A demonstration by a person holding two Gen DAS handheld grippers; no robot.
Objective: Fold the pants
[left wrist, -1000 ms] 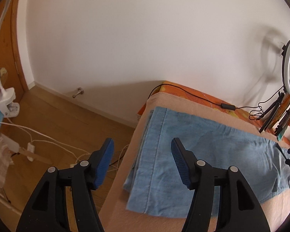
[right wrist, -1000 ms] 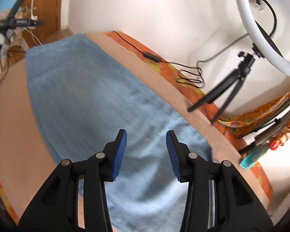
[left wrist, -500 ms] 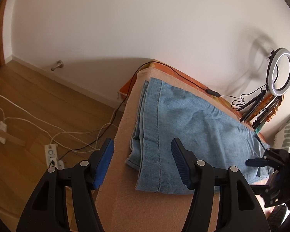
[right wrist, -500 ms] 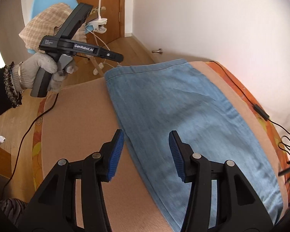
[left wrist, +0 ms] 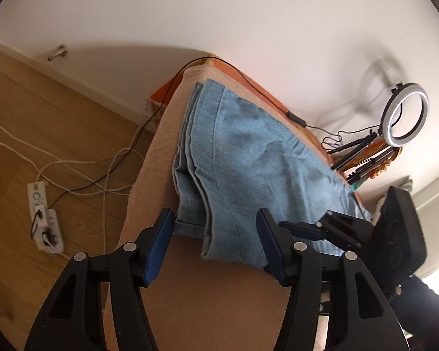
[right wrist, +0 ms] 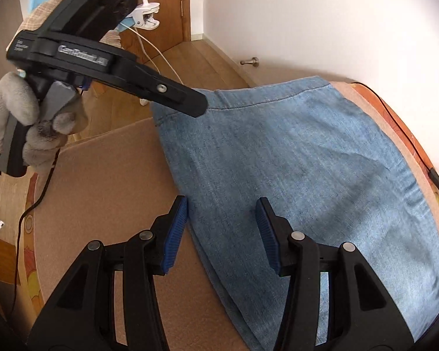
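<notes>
Pants: pale blue denim, folded flat.

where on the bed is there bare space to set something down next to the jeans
The widest bare patch is the tan blanket on the near side, between the jeans long edge and the bed's floor-side edge. A narrow bare strip runs between the jeans and the wall, but a black cable lies along it. The far corner by the ring light is crowded with stands.

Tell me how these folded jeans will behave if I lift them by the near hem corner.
The jeans will probably droop rather than lift flat: the denim lies in soft wrinkles. Stacked layers at the hem may separate unless the closing left gripper catches all. They likely drag on the towel rather than slide.
</notes>
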